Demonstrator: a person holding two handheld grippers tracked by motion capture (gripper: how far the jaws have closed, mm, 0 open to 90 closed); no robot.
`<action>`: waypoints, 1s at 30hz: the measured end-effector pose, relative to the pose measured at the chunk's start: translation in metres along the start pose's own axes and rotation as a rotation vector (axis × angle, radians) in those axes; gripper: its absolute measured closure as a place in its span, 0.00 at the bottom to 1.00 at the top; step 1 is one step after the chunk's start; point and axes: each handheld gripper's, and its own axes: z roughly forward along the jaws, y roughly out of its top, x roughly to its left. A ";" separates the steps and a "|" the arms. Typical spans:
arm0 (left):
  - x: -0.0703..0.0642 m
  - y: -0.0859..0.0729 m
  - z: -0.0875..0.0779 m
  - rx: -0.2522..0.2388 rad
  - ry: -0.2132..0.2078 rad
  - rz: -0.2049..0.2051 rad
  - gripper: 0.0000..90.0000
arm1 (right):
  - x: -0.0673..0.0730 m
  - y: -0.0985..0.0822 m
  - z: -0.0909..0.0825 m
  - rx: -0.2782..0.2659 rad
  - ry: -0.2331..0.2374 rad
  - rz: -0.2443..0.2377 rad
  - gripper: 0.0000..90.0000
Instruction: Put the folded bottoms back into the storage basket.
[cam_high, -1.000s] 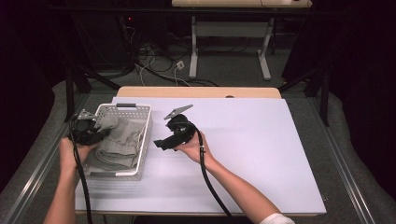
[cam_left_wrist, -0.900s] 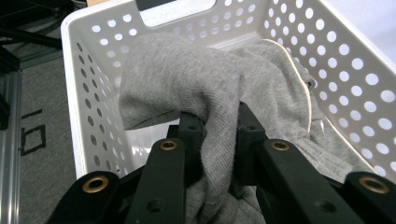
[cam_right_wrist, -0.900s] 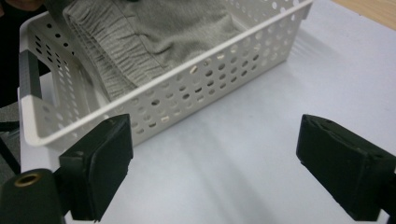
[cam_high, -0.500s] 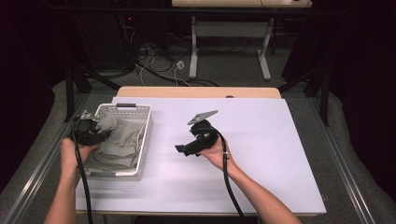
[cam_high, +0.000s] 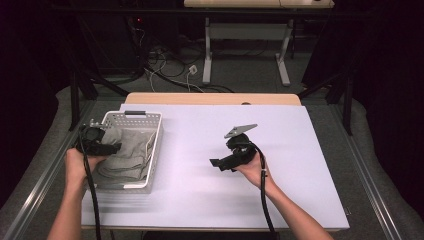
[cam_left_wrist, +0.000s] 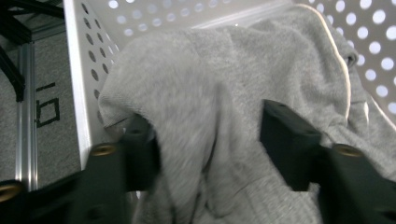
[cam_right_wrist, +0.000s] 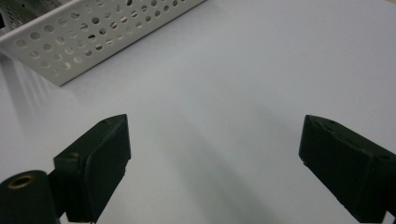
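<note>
Cloth: grey cloth (cam_high: 127, 152) lies bunched inside the white basket (cam_high: 156, 145) at the table's (cam_high: 300, 175) left (one fold rises between the left jaws).
Left gripper: left gripper (cam_left_wrist: 210, 140) sits over the basket; its jaws have just been opening and now stand apart, the cloth between them but not pinched.
Right gripper: right gripper (cam_high: 220, 164) hangs over bare table, well apart from the basket, jaws wide, nothing held.
Done: cloth appears to be in the basket and let go.
Left: pull the left gripper clear.
</note>
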 end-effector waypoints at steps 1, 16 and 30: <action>0.000 0.000 0.000 -0.007 0.004 -0.011 0.30 | -0.001 -0.002 -0.003 -0.001 -0.006 -0.003 0.09; -0.045 0.002 -0.027 -0.103 -0.071 0.094 0.00 | -0.014 -0.032 -0.039 0.003 -0.061 0.000 0.08; -0.092 -0.021 -0.047 -0.169 -0.138 0.207 0.00 | -0.012 -0.058 -0.058 -0.004 -0.092 -0.006 0.08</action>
